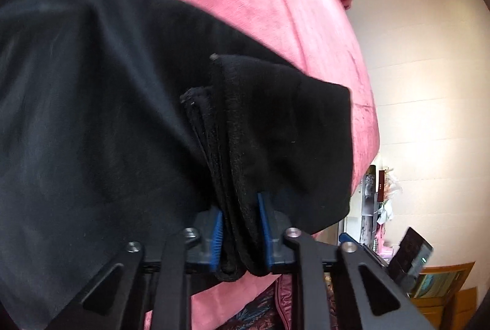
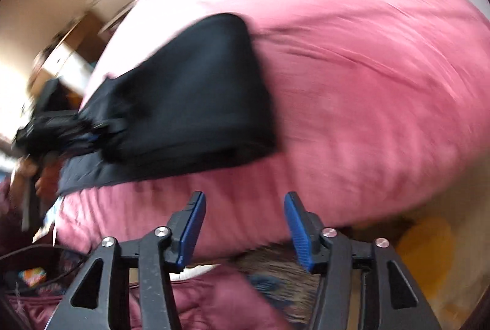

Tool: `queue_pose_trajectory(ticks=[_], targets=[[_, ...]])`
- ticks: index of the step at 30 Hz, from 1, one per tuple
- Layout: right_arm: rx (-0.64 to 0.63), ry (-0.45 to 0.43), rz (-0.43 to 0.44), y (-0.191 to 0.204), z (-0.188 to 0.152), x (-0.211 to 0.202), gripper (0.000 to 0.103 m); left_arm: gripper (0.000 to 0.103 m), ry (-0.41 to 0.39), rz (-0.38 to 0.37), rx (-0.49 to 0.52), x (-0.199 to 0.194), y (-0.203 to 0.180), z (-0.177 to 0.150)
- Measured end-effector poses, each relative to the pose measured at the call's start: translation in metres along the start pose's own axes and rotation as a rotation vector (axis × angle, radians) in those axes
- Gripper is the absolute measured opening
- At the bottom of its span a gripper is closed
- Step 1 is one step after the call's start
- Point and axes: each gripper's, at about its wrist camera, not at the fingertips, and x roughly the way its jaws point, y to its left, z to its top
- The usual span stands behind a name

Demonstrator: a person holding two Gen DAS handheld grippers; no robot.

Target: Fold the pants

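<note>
Bunched hems of the black pants (image 1: 128, 121) are clamped by the left gripper (image 1: 239, 225); the right gripper (image 2: 242, 229) is held apart, empty. The fold should be laid squarely on the pink bedspread (image 2: 367, 69).

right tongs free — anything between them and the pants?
Nothing visible. The right tongs hang open over bare pink bedding; the black pants lie beyond them to the left, with only bedding between. The left tongs already clamp a bunched edge.
</note>
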Motion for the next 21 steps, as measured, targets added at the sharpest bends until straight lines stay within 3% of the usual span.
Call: queue_pose_trajectory(ticks=[2, 6, 12, 14, 18, 21], targets=[[0.061, -0.009, -0.02, -0.012, -0.001, 0.003, 0.059, 0.016, -0.025, -0.028, 0.02, -0.008, -0.012, 0.001], [0.049, -0.014, -0.036, -0.007, 0.004, 0.013, 0.069, 0.015, -0.104, -0.116, 0.09, -0.039, -0.047, 0.007], [0.059, -0.063, -0.051, 0.013, 0.027, 0.035, 0.07, 0.015, -0.147, -0.179, 0.183, -0.06, -0.089, 0.009], [0.075, -0.088, -0.094, 0.014, 0.033, 0.04, 0.07, 0.015, -0.156, -0.178, 0.195, -0.062, -0.092, 0.006], [0.159, -0.103, -0.202, 0.0, 0.04, 0.051, 0.059, 0.014, -0.16, -0.145, 0.152, -0.065, -0.069, 0.004], [0.1, -0.09, -0.252, 0.006, 0.037, 0.064, 0.059, 0.013, -0.135, -0.043, 0.114, -0.054, -0.036, -0.002]])
